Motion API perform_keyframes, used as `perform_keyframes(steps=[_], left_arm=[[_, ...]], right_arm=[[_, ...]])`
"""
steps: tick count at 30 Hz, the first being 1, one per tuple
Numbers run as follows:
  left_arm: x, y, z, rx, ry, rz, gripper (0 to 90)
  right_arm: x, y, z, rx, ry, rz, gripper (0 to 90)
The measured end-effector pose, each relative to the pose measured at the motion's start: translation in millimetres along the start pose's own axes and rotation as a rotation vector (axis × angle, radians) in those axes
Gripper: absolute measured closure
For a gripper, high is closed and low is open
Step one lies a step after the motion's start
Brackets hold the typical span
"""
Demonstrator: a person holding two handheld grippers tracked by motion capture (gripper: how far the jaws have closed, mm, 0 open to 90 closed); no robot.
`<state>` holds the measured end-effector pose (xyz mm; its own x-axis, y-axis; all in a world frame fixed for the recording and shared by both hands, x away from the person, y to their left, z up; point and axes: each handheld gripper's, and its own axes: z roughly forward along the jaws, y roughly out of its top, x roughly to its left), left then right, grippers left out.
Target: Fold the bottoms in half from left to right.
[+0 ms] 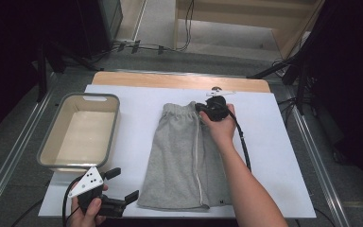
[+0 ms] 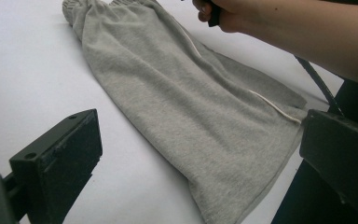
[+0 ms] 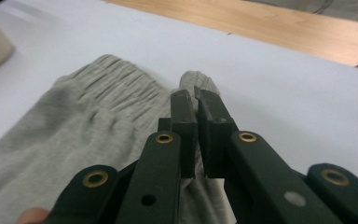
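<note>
High view shows you the grey shorts [image 1: 184, 156] lying flat on the white sheet [image 1: 274, 156] in the middle of the table, folded lengthwise, waistband at the far end and hems at your near edge. They look like soft jersey knit: light, limp, with no stiffness of their own, so expect whatever part you lift to drape and drag the rest along. The cloth is not slippery, and the sheet under it may grab a little, so a slow pull should keep the fold tidy. The elastic waistband [image 3: 107, 81] is the thickest, most gathered part and gives the surest bite; a thin single layer at the hem could slide out of the pads.

Your right gripper [image 3: 196, 100] is at that far right corner of the waistband, its jaws pinched together on a bunched tuft of the grey fabric, as the right gripper view makes plain. That hold looks sound, though it takes in only a small bit of cloth, so lift gently.

Your left gripper [image 1: 123, 187] hangs at the near left corner of the sheet with its jaws spread wide and nothing between them, just short of the near hem [image 2: 242, 205]. If you mean to fold, the near left hem corner is probably the place for it, taking both layers together.

Left of the shorts stands the beige bin [image 1: 45, 146], well apart from them.
</note>
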<state>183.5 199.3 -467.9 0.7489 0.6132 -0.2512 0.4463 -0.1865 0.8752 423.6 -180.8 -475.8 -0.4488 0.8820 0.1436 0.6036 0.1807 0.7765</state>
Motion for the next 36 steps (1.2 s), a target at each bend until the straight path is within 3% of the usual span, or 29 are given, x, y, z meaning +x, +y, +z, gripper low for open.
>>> perform_keyframes(steps=[3,6,9,13,21,26,30,32,36], left_arm=[[-0.5,-0.4,0.7,0.002,-0.004,0.002,0.0],[-1.3,-0.7,1.5,0.008,0.000,0.008,0.0],[-2.1,-0.3,1.5,0.004,-0.003,0.010,0.0],[-1.8,0.1,0.3,-0.004,-0.005,0.016,0.0],[-4.1,1.0,2.8,0.000,-0.005,0.026,0.0],[-6.0,0.2,6.4,0.012,-0.008,0.029,0.0],[-6.8,-0.3,7.8,0.018,-0.008,0.032,0.0],[-7.2,-0.7,8.0,0.019,-0.009,0.030,0.0],[-8.6,-2.1,9.5,0.022,-0.013,0.028,0.0]], right_arm=[[-2.4,-1.3,4.5,-0.015,-0.012,-0.046,85.0],[-5.7,-5.5,11.1,0.028,-0.007,-0.027,81.7],[-7.3,-8.3,8.4,0.043,-0.023,0.003,57.6],[-4.5,-13.9,-8.7,0.028,-0.016,0.036,45.0],[17.7,-36.3,-47.1,0.011,-0.029,-0.004,43.2],[34.2,-53.6,-59.9,0.010,-0.010,-0.011,45.6],[45.8,-65.4,-60.7,0.019,0.010,-0.005,45.6],[49.8,-69.9,-58.5,0.027,-0.019,-0.022,45.6],[48.4,-80.9,-48.8,0.071,-0.044,0.003,48.5]])
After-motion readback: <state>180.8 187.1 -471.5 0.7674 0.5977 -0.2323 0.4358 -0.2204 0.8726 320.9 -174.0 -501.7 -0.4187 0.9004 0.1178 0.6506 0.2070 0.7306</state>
